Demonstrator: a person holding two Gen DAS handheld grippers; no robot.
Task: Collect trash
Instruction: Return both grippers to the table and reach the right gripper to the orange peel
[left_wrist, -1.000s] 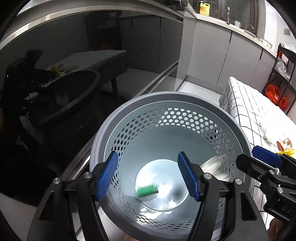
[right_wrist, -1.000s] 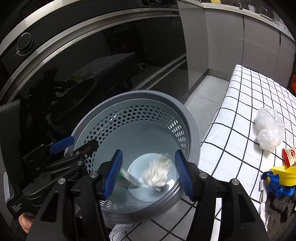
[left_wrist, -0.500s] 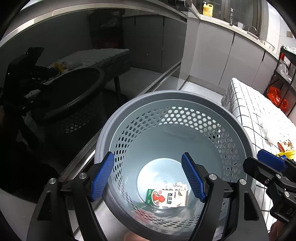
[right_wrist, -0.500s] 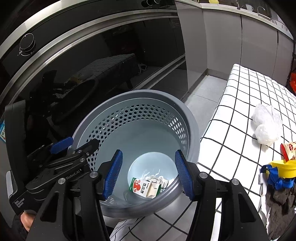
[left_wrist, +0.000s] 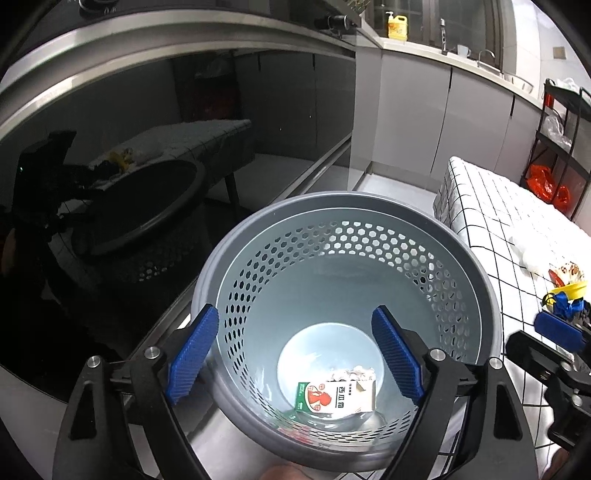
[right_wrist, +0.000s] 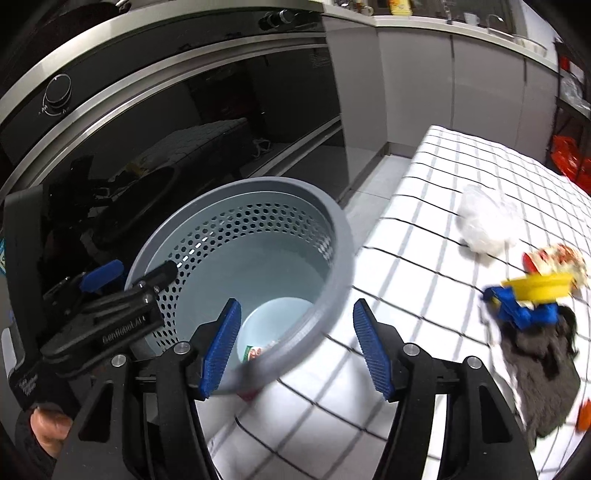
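Note:
A grey perforated trash basket (left_wrist: 480, 280) stands beside the checked table; it also shows in the right wrist view (right_wrist: 332, 221). A small carton with a red picture (left_wrist: 334, 397) and crumpled paper (left_wrist: 352, 373) lie on its bottom. My left gripper (left_wrist: 295, 354) is open and empty over the basket's near rim. My right gripper (right_wrist: 295, 347) is open and empty, above the basket's right rim and the table edge. On the table lie a white plastic bag (right_wrist: 484, 221), a red-white wrapper (right_wrist: 554, 256), a yellow bowl (right_wrist: 539, 290), blue cloth (right_wrist: 521, 314) and a dark rag (right_wrist: 543, 365).
A dark glass oven front (right_wrist: 184, 129) with a dial (right_wrist: 57, 94) stands behind the basket. Grey cabinets (left_wrist: 424, 122) line the back wall. A black rack with orange bags (left_wrist: 546, 184) is at far right. The checked tablecloth (right_wrist: 443, 173) covers the table.
A crumpled paper fell into the basket and settled next to the carton. My right gripper has swung right, toward the table. The left gripper has barely moved.

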